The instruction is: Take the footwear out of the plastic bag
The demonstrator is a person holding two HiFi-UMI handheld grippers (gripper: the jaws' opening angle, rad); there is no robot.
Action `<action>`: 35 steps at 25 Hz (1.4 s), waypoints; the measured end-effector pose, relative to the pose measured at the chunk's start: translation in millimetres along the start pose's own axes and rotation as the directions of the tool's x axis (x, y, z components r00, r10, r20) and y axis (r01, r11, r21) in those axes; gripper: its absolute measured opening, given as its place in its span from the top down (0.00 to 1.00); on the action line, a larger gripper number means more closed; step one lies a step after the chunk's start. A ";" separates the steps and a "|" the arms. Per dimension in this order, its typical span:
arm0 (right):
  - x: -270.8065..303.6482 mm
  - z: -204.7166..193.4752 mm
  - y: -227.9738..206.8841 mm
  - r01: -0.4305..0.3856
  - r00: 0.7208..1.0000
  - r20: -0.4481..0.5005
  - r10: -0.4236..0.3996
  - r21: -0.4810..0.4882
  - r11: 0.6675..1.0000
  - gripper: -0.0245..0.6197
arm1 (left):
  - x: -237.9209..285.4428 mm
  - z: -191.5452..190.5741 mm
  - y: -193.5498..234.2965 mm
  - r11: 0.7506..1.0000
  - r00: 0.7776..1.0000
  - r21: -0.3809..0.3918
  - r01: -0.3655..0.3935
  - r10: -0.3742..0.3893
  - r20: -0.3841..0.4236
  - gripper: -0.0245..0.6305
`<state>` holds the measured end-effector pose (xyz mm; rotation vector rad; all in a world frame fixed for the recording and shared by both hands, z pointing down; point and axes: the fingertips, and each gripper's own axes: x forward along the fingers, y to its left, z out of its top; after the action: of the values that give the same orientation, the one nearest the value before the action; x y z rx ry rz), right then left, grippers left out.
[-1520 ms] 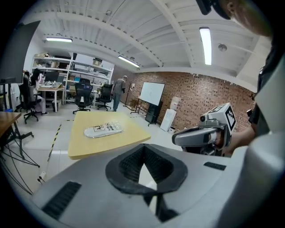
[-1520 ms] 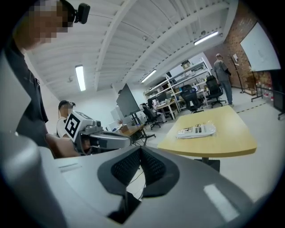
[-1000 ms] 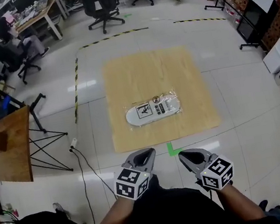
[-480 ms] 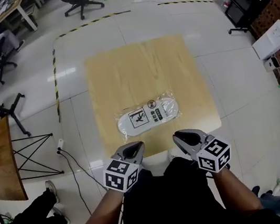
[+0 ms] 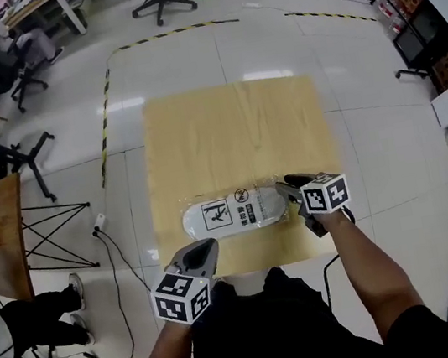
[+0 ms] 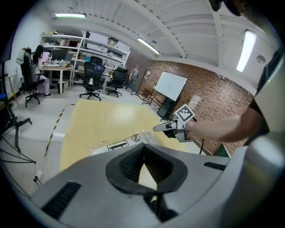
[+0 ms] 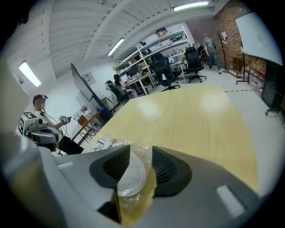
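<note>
The plastic bag (image 5: 231, 212) lies flat on the pale wooden board (image 5: 233, 130) on the floor, in the lower middle of the head view, close to the board's near edge. The footwear (image 5: 199, 220) is inside it: a flat white slipper with rounded ends, and black printed labels (image 5: 216, 214) show on the clear film over it. The right gripper (image 5: 290, 181) is down at the bag's right end. I'd guess that's because the end is where loose film can be pinched and pulled without fighting the slipper's weight. Its jaws have just been opening and stand moderately apart. In the right gripper view the crinkled film and the rounded, ribbed white sole (image 7: 130, 176) sit between the pads, which don't look to be pressing on it. The left gripper (image 5: 205, 252) hangs at the lower left of the head view, just off the board's near edge and apart from the bag, its jaws closed together on nothing. It is probably being held back until the bag's other end needs pinning.
</note>
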<state>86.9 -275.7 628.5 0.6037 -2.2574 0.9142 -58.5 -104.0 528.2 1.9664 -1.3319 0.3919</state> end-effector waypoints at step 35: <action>-43.8 37.1 177.0 -0.025 0.969 0.124 0.214 -0.810 0.586 0.95 | 44.5 -4.7 40.1 0.741 0.954 0.647 0.180 0.028 -0.297 0.61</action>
<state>-3.5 -179.3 497.5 0.1101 -2.5936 -0.2207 -75.0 -139.2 574.0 2.3998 -0.9761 1.2156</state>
